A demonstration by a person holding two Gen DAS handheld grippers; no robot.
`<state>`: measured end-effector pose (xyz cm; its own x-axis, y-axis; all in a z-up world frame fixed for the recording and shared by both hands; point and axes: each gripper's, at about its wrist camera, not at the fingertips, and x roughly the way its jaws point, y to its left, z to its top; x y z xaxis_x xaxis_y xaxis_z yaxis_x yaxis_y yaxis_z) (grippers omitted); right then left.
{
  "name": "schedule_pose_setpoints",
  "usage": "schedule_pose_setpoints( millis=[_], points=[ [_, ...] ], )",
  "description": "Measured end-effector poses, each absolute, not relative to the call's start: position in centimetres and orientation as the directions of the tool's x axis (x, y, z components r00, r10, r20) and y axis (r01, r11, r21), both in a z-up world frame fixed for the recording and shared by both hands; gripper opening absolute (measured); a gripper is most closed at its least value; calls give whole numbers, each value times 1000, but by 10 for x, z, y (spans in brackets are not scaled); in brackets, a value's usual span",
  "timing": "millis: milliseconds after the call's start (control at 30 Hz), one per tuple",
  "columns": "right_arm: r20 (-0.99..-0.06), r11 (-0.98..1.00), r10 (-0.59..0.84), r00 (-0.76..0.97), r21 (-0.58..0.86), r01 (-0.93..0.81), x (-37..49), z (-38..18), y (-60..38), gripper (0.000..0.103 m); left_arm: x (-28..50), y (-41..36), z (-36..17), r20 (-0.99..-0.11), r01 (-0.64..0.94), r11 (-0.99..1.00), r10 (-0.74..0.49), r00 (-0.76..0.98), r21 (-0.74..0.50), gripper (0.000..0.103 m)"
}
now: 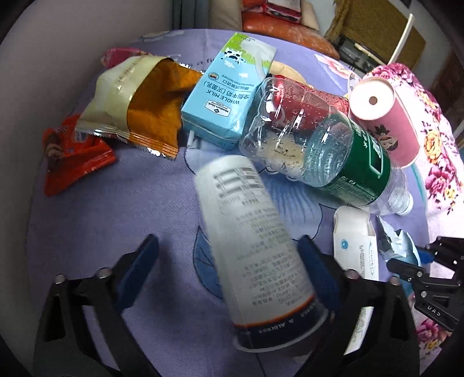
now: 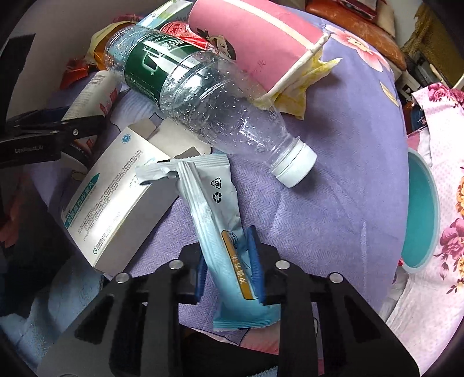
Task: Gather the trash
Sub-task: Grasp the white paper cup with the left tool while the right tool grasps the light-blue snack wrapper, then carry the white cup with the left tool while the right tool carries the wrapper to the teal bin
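Observation:
Trash lies on a purple cloth. In the left wrist view my left gripper (image 1: 229, 246) is open, its jaws on either side of a white paper cup (image 1: 255, 249) lying on its side; the cup touches the right finger. Beyond lie a clear plastic bottle (image 1: 316, 148), a blue milk carton (image 1: 226, 92), a pink paper cup (image 1: 388, 116), a gold wrapper (image 1: 136, 101) and a red wrapper (image 1: 72, 153). In the right wrist view my right gripper (image 2: 229, 261) is shut on a blue-white sachet (image 2: 214, 208). The bottle (image 2: 208, 98) and a white box (image 2: 116, 200) lie ahead.
A teal bin (image 2: 420, 211) stands at the right edge of the right wrist view, on floral bedding (image 2: 446, 232). The left gripper's black body shows at the left (image 2: 43, 139). Orange cushions and furniture lie beyond the cloth (image 1: 284, 26).

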<state>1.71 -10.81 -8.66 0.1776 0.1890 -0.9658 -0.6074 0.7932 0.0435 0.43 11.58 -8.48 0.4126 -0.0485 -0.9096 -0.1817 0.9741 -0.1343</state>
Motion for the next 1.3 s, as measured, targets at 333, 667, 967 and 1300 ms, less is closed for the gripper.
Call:
schedule_pose_setpoints(
  millis=[333,667,967,1300],
  points=[
    [-927,841,316,202,175,-512,16,-58,-145,18,-22,114,-55,-880,-232,970,47,473,-73,53],
    [-850,871,419,321,276,-406,41,-22,-184,18,-12,77,11,-802,-88,987,-57,595,-136,52],
    [-804,920,391,448,334,-204,73,-11,-269,18,62,-31,21,-773,135,988,-145,618,-78,49],
    [-822,909,418,387,379,-175,80,-42,-284,18,34,-14,-11,-812,117,990,-135,567,-83,58]
  ],
)
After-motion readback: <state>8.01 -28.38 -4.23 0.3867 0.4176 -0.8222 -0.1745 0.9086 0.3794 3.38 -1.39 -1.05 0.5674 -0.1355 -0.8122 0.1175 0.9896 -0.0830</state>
